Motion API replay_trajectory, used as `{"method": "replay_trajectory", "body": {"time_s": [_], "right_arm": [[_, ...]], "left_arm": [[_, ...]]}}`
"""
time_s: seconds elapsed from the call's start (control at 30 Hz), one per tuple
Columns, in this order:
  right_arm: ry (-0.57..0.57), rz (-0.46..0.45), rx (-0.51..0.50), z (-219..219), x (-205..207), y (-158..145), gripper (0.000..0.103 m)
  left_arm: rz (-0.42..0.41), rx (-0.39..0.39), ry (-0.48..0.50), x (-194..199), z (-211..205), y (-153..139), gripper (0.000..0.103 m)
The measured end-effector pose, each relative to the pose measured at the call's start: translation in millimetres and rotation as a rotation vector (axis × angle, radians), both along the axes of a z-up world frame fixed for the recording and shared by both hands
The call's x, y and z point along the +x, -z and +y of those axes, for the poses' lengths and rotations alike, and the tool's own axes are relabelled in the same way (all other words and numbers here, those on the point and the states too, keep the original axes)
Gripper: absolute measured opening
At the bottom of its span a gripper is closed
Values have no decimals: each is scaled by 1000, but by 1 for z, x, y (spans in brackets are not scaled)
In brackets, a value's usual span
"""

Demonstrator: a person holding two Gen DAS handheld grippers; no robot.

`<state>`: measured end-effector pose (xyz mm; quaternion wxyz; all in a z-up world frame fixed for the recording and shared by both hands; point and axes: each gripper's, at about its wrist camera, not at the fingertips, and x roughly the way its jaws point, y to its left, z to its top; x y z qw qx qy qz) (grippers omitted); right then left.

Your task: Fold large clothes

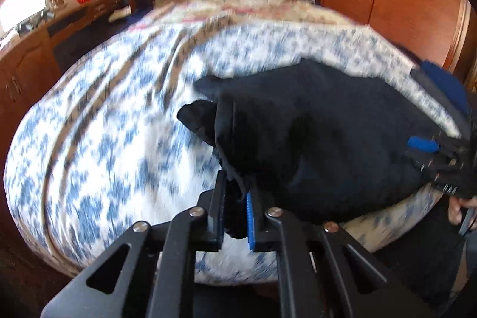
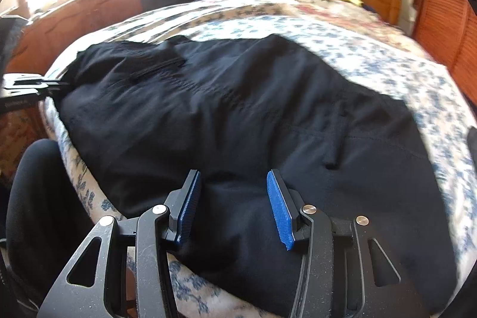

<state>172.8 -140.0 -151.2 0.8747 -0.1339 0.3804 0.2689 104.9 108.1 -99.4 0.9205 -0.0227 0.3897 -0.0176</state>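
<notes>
While pinching cloth, left gripper (image 1: 237, 192) lifts black garment (image 2: 238, 124).
Right gripper (image 2: 234, 198) hovers, fingers spread, over it on the bed (image 2: 387, 55).

Black garment (image 2: 226, 121), prob. trousers w/ a waistband section (image 2: 155, 61) bunched at the far-left end; plain dark fabric, stitched seam line across the middle, a narrow loop or tab (image 2: 335, 139) on the near-right part. Lies spread mostly flat on the blue-and-white floral bedspread (image 2: 372, 55), near the foot edge, w/ soft wrinkles. In the left wrist view the same garment (image 1: 313, 139) looks lifted and draped at one end: a corner is pinched up off the bedspread (image 1: 119, 124), folds hanging loose, the far tip (image 1: 193, 115) flopping out to the left. Motion blur hides finer detail.
</notes>
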Motion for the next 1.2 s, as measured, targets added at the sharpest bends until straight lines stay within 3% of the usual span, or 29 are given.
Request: {"method": "replay_trajectory", "body": {"time_s": [0.23,0.43,0.67,0.77,0.87,1.07,1.2], "right_arm": [[75,-40,24,-45,-8,-26,46],[148,-73,18,-94,-16,-37,46],[256,-79,31,-163,-27,-42,46],[277,-83,41,-183,-34,-45,46],[292,-91,51,-202,-40,-48,46],[326,-91,95,-225,-42,-48,46],[333,-93,117,-227,-40,-51,46]], "left_arm": [[-124,-57,99,21,-44,-63,3],[-188,-58,324,52,-146,-99,3],[-166,-58,487,67,-237,-98,3],[-135,-51,514,71,-263,-87,3],[-104,11,518,73,-284,-71,3],[-91,91,521,67,-303,-61,8],[-129,53,526,59,-293,-76,14]]}}
